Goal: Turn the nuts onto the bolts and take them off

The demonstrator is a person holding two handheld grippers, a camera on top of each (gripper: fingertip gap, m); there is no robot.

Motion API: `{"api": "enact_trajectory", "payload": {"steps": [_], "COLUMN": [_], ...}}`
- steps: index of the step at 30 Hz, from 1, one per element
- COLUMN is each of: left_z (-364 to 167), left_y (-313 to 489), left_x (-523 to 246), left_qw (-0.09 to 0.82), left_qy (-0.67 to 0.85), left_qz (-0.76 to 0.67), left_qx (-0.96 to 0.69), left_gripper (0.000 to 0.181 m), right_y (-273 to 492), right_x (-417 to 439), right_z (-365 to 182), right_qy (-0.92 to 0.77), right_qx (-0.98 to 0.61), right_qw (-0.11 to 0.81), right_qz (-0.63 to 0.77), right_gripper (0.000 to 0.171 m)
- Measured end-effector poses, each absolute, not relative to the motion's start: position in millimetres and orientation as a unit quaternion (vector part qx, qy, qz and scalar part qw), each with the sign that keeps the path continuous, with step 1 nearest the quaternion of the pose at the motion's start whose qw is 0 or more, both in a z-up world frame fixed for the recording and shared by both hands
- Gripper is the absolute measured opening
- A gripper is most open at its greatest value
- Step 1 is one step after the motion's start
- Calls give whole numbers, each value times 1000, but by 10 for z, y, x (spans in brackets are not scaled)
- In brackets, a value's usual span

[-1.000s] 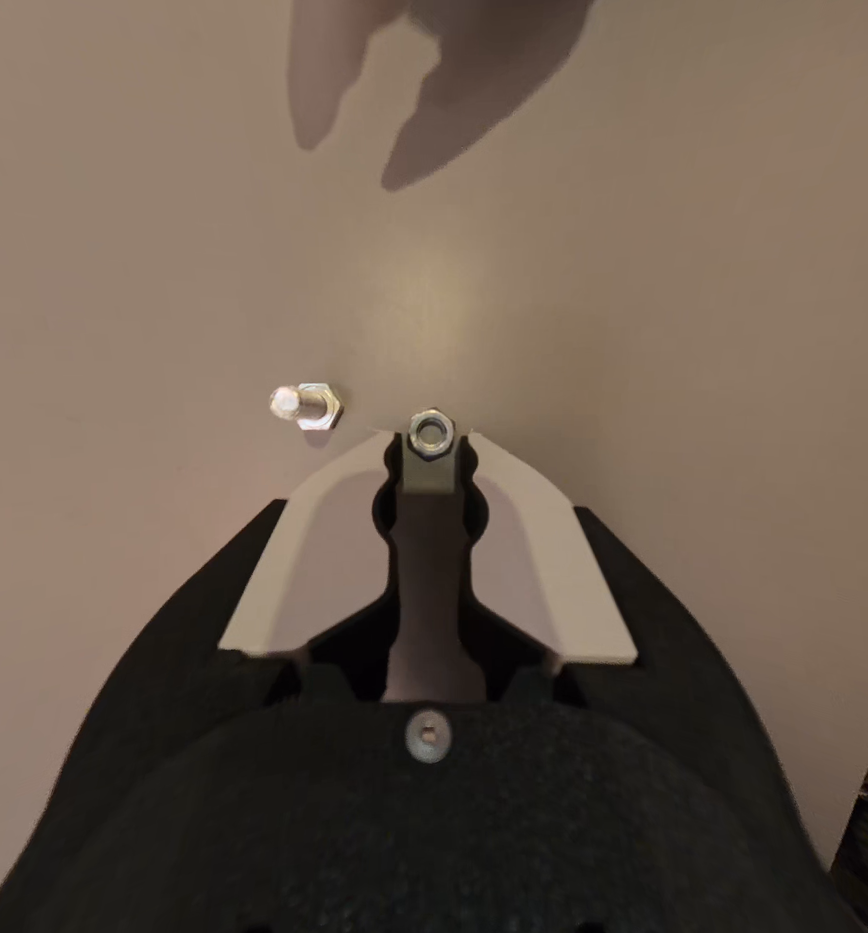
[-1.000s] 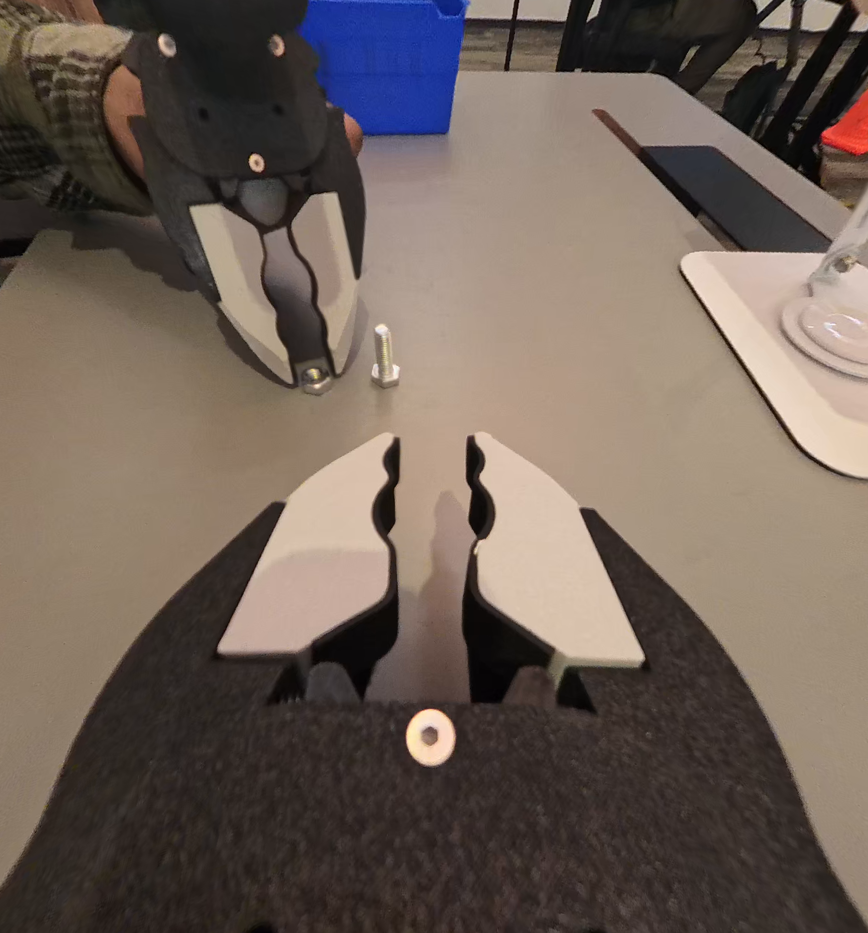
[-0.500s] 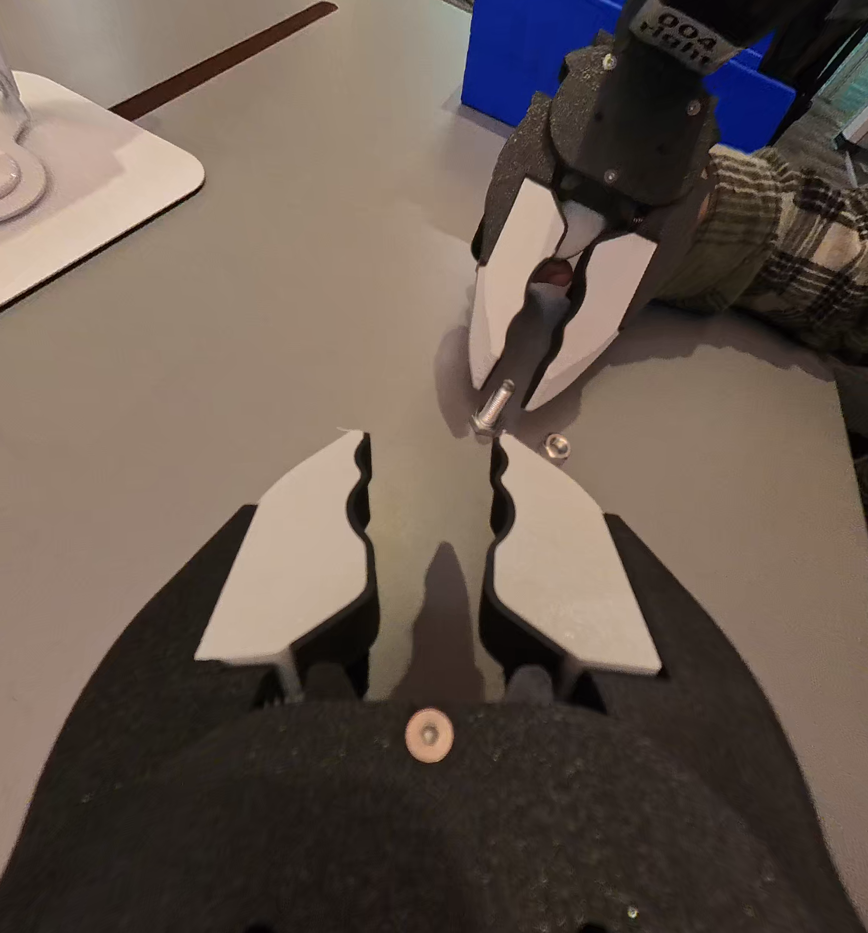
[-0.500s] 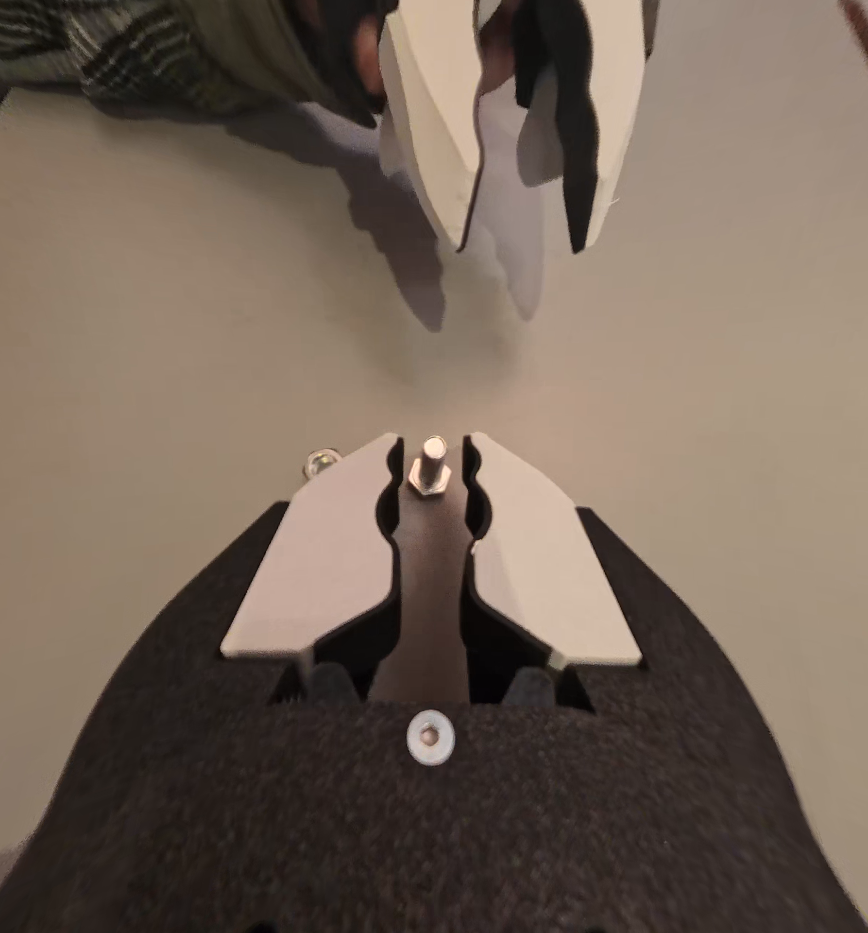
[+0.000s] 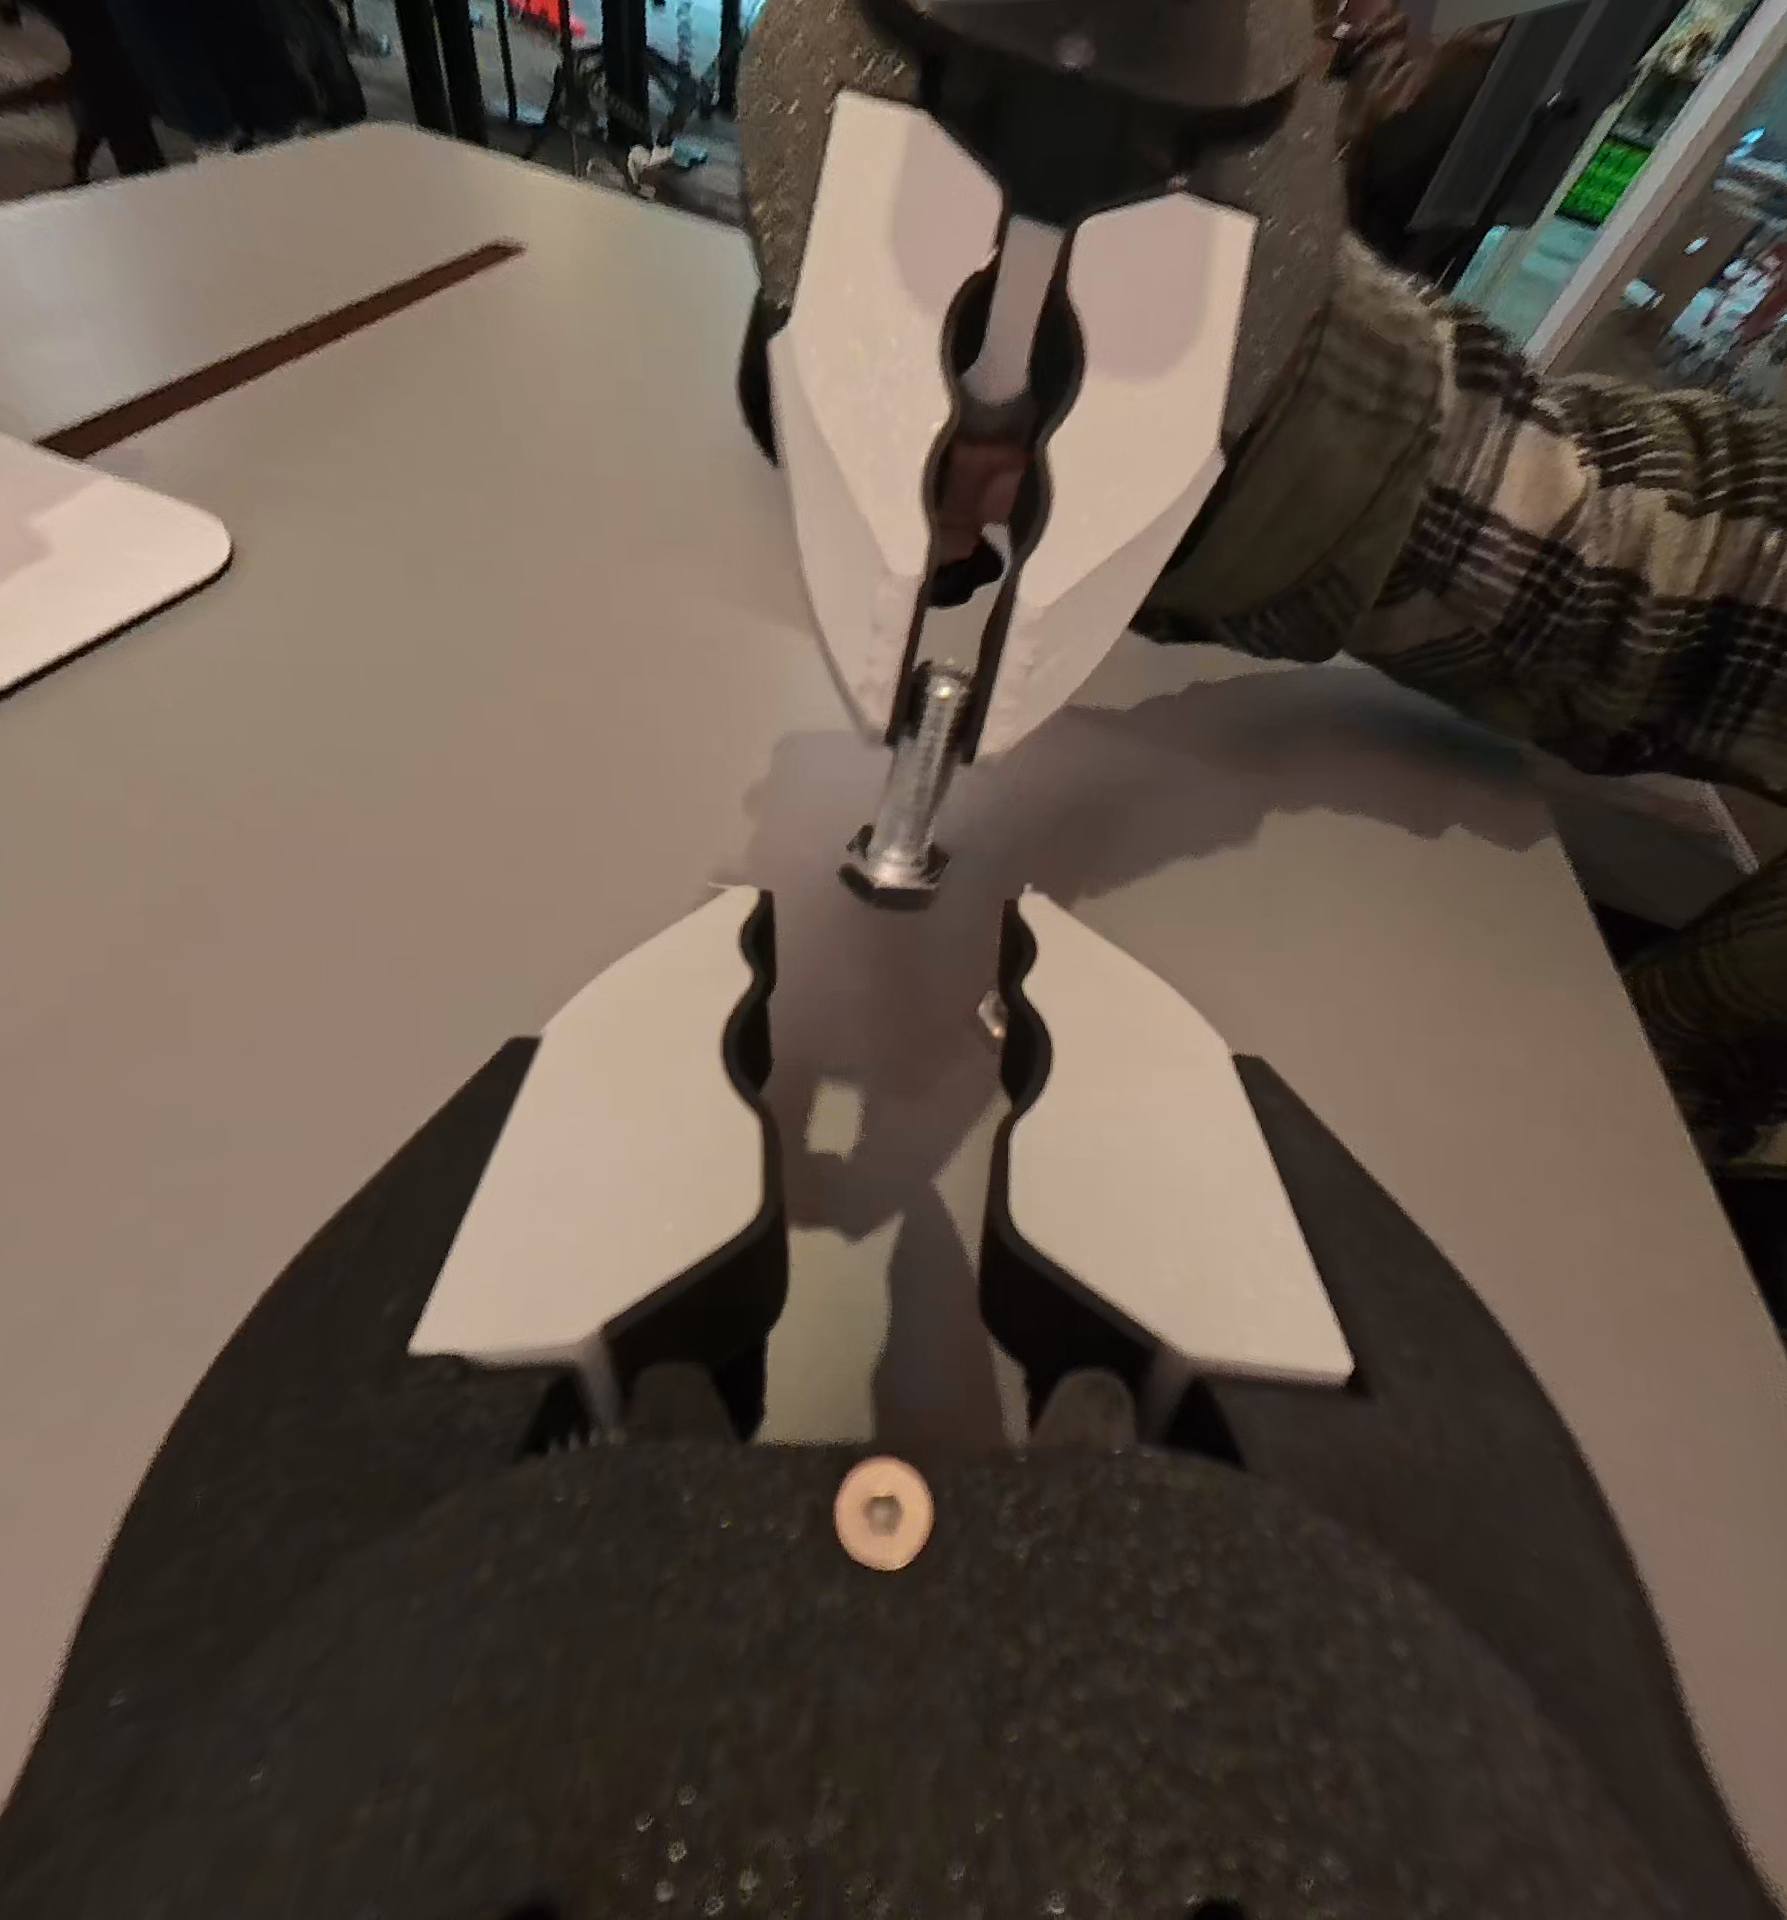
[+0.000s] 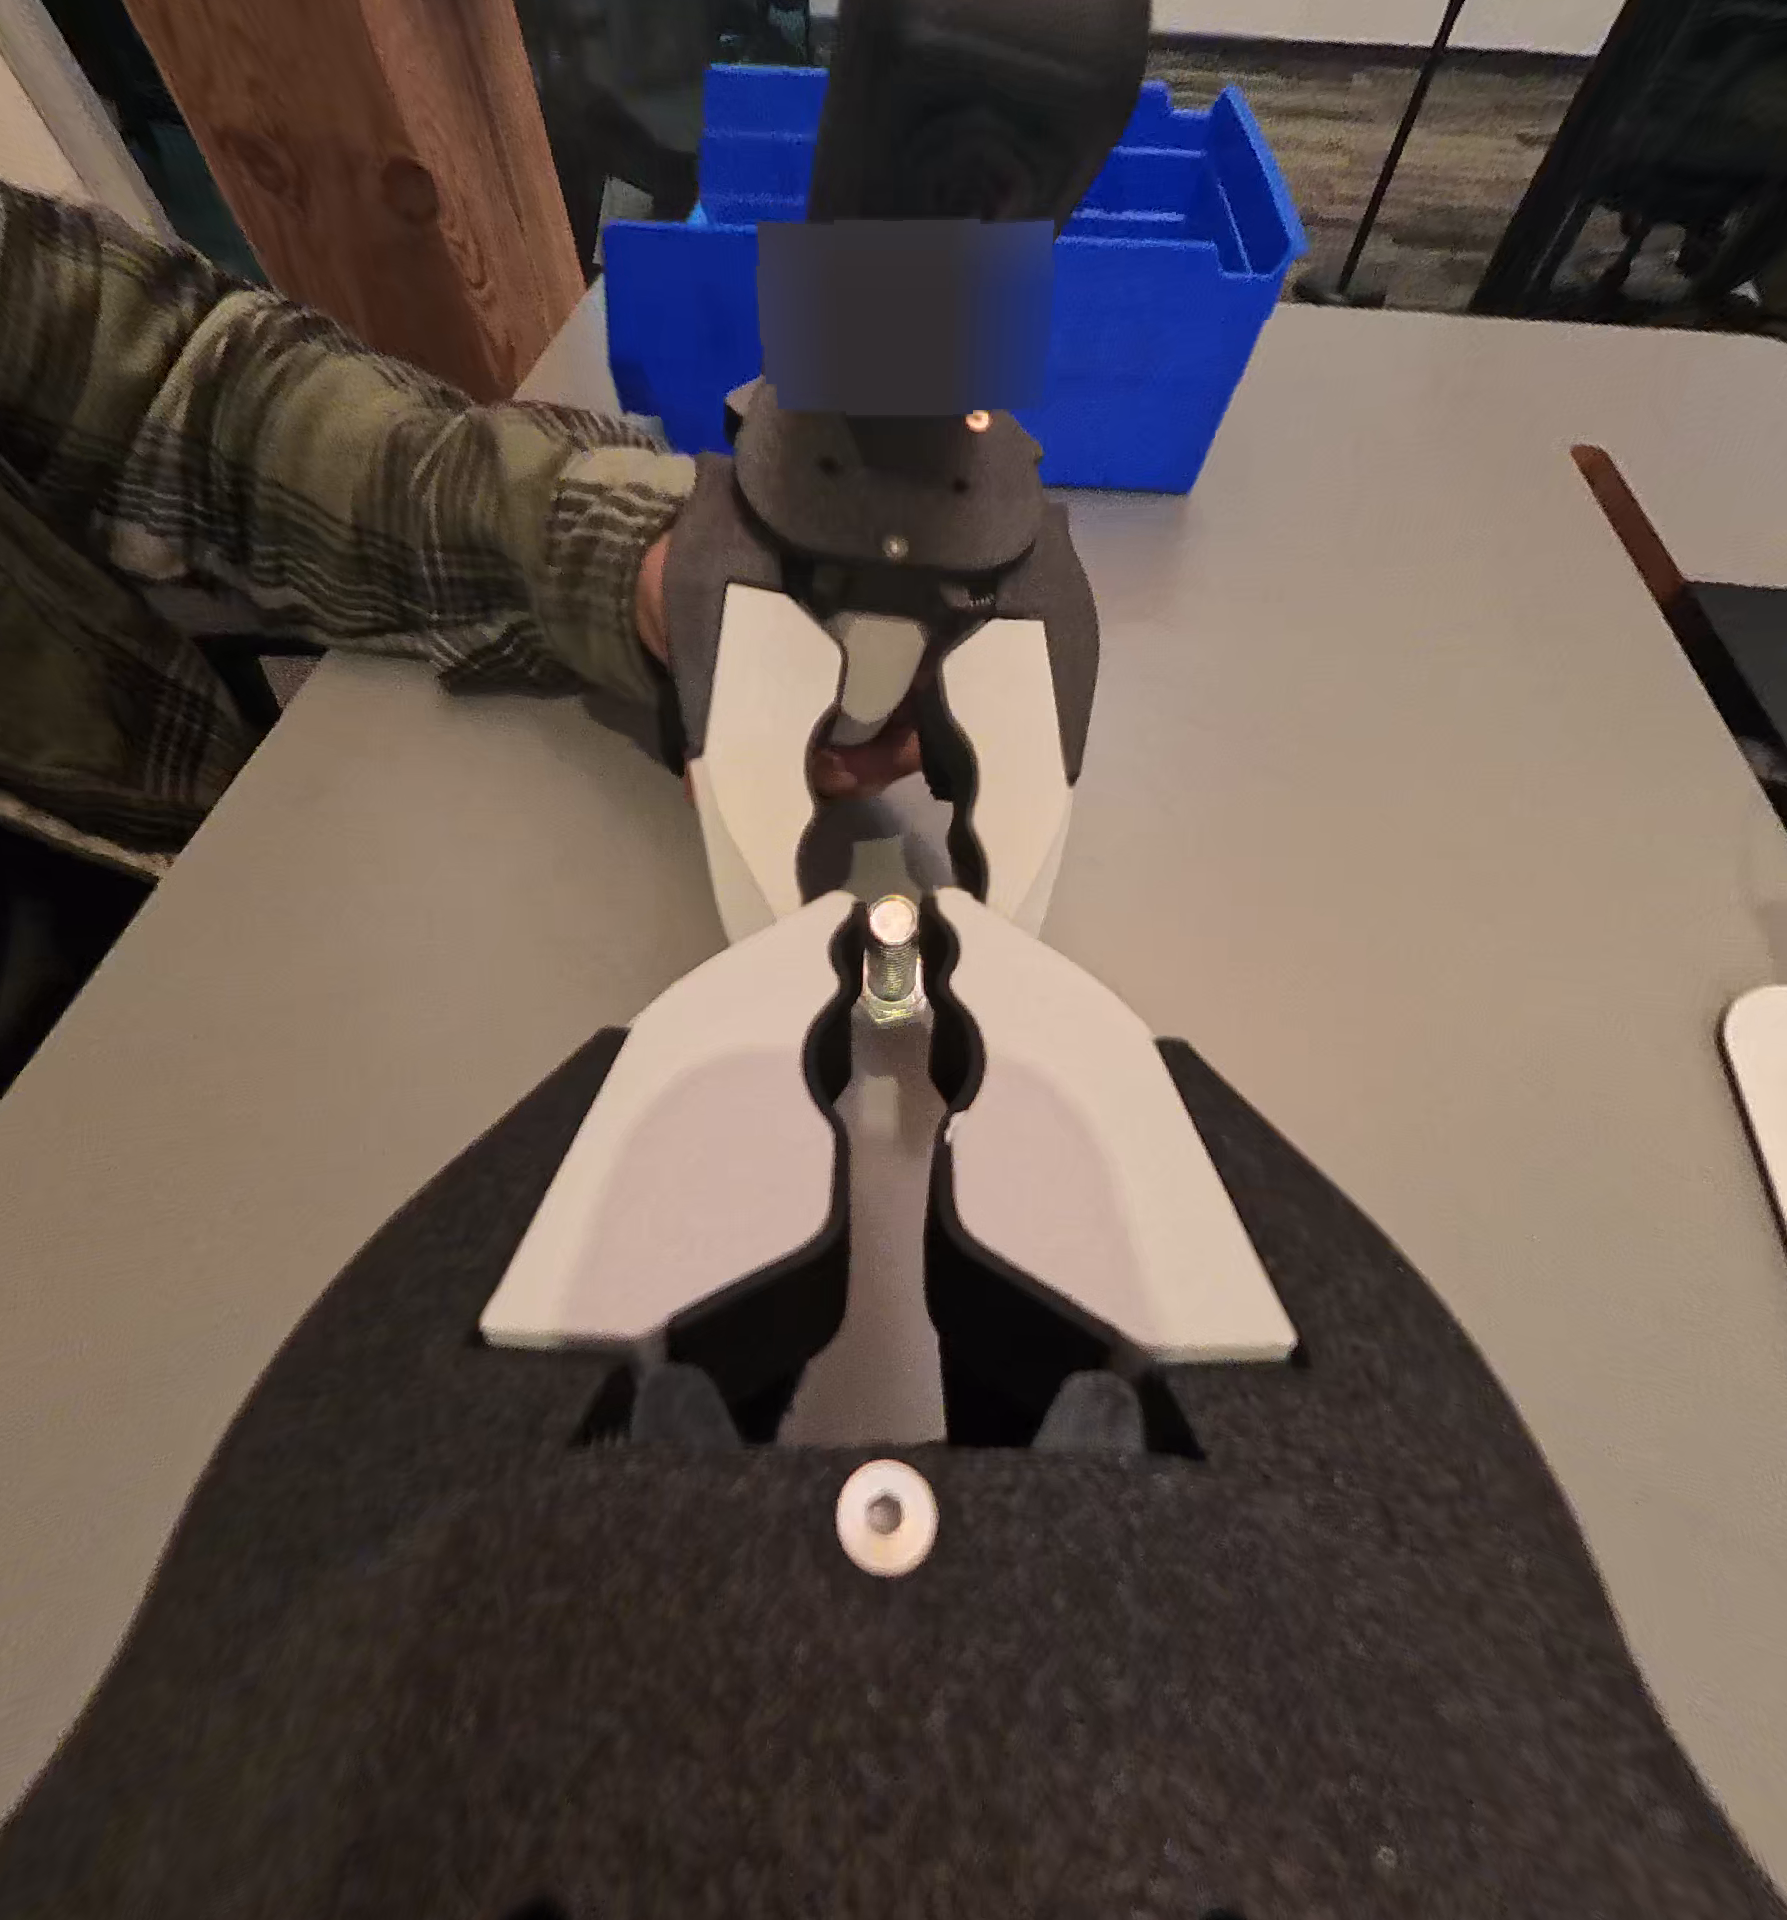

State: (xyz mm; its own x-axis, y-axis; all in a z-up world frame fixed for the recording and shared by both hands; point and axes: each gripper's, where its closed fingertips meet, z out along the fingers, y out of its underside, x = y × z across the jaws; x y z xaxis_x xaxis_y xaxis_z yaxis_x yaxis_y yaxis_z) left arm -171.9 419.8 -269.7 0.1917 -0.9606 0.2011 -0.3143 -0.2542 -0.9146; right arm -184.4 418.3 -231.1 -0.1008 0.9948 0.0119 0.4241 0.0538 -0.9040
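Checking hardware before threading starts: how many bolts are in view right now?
1. The bolt stands head-down on the table, its threaded tip pinched in the right gripper. Others may be hidden.

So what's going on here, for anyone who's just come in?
A person in a plaid sleeve works a handheld gripper in each hand over a grey table. The right gripper has its jaws closed on the threaded shank of a bolt, whose hex head points toward the table. The left gripper sits opposite with jaws open and empty. A small metal piece, likely the nut, lies on the table beside the left jaws. Nothing is threaded on yet.
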Motion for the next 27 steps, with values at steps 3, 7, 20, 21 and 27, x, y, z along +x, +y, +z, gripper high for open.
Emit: {"api": "enact_trajectory", "payload": {"steps": [3, 7, 20, 21, 27], "left_z": [-2584, -2501, -2435, -2442, -2380], "left_y": [4155, 4125, 4259, 4314, 4457], "left_x": [-1692, -1686, -1814, -1870, -2041], "left_qw": [404, 420, 453, 454, 463], "left_qy": [476, 478, 445, 430, 390], "left_qz": [-433, -436, -419, -423, -447], "left_qx": [-650, -636, -649, -656, -659], "left_gripper": [36, 30, 20, 20, 20], "right_y": [4169, 4134, 4187, 4147, 3805], "right_x": [-1891, -1920, -1738, -1666, -1451], "right_z": [-2257, -2183, -2093, -2160, -2981], "right_qy": [-628, -622, -610, -618, -693], "right_qx": [-559, -551, -562, -568, -606], "right_qw": [364, 370, 416, 413, 301], "right_qz": [400, 415, 374, 353, 248], "right_gripper": [9, 9, 22, 23, 26]}}
